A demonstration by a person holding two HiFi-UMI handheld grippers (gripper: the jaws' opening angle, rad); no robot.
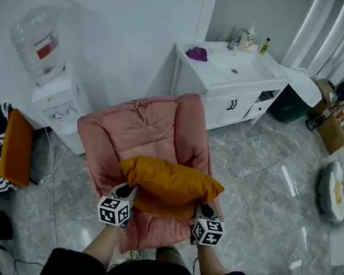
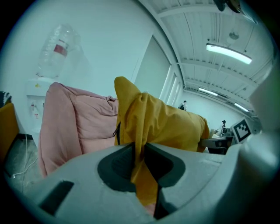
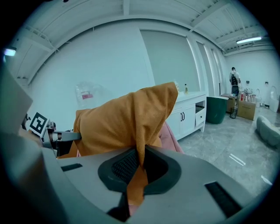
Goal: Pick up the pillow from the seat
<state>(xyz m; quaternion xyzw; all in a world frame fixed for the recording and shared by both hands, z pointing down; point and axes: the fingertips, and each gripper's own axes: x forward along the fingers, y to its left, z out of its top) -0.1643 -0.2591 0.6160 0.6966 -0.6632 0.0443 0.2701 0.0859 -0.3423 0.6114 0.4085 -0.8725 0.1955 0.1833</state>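
Observation:
An orange pillow [image 1: 169, 186] hangs above the seat of a pink padded armchair [image 1: 145, 131], held at both near corners. My left gripper [image 1: 130, 192] is shut on the pillow's left corner, its fabric pinched between the jaws [image 2: 139, 153]. My right gripper [image 1: 201, 206] is shut on the right corner, cloth squeezed between its pads [image 3: 140, 162]. In the left gripper view the pillow [image 2: 162, 122] bulges ahead, with the pink chair [image 2: 74, 127] behind it. The right gripper view shows the pillow [image 3: 127, 120] filling the middle.
A water dispenser [image 1: 56, 99] stands left of the chair, a white sink cabinet [image 1: 231, 79] behind it on the right. An orange cushion on a striped seat [image 1: 10, 146] is at far left. A grey cushion [image 1: 332, 192] lies on the marble floor at right.

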